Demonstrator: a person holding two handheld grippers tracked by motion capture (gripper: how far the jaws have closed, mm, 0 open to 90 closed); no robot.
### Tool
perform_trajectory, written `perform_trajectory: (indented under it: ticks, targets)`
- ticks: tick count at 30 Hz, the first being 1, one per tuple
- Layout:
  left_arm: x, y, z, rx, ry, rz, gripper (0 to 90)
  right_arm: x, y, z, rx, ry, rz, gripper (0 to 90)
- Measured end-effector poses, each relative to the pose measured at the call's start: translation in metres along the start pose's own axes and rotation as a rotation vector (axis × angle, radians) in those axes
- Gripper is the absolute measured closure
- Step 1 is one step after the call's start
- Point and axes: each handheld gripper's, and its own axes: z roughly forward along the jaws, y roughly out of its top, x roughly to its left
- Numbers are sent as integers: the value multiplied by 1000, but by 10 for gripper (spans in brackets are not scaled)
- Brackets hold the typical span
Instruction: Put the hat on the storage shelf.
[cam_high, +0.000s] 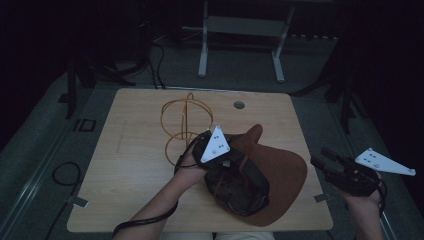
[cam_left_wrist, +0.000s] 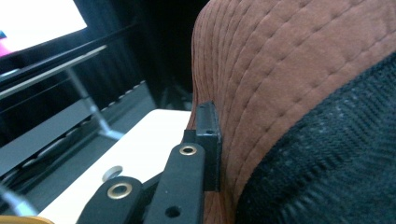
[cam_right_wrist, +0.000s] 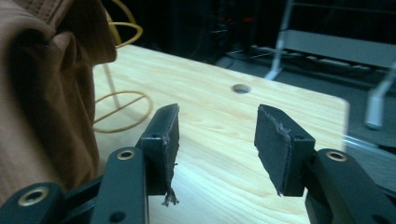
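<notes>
- On the table (cam_high: 125, 165), left of centre in the high view, yellow wire stand (cam_high: 183, 127): two upright hoops over a ring base, nothing hanging on it.
- Just right of the stand, left tongs (cam_high: 235, 157), held by the person's left hand (cam_high: 189, 169), grey three-cornered plate on top, cable trailing down the forearm.
- Left tongs clamped on the brown hat (cam_high: 280, 180); in the left gripper view one black pad (cam_left_wrist: 208, 144) presses flat on the stitched brim, other jaw hidden behind the fabric.
- Hat sits at table centre-right, turned so the opening faces up and toward the person; brim spreads right toward the table's near right corner.
- Inside the hat: dark black lining (cam_high: 240, 187), also seen as black woven cloth in the left gripper view (cam_left_wrist: 327, 158); can't tell if anything else is in the crown, too dark.
- Small round hole (cam_high: 239, 105) in the table top behind the hat, nothing in it.
- Far right, off the table's right edge, right tongs (cam_high: 320, 159) in the right hand (cam_high: 362, 192), well apart from the hat.
- Right tongs part open, nothing between the pads; in the right gripper view bare table shows through the gap, frayed pad (cam_right_wrist: 164, 135) on one jaw, hat brim at that view's left.
</notes>
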Motion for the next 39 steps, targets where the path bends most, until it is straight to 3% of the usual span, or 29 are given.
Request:
perform_trajectory:
  ticks: [2,4,5,6,8,11,17,22,28,39]
  targets:
    - [2,0,-6,-19,-44,0,873,4,2,6,12,29,1,496]
    - [2,-1,-8,-25,-54,2,873,7,2,10,14,56,-3,487]
    - [3,-1,-14,-54,-118,18,873,9,2,13,15,82,-1,486]
    - [3,-1,-16,-57,-130,38,872,14,3,22,16,142,-3,480]
    - [3,-1,-20,-77,-198,46,872,19,4,31,20,180,-10,480]
    - [0,-1,-24,-94,-242,63,872,30,5,42,23,261,-28,471]
    - [-2,0,-20,-126,-178,3,871,69,4,65,35,453,-69,457]
    - [-9,5,-20,-161,-158,1,871,90,3,79,21,571,-86,414]
    - [-19,13,-18,-190,-156,0,872,101,7,86,-39,613,-79,360]
    - [-27,24,-14,-203,-136,-27,869,108,14,96,-39,667,-37,385]
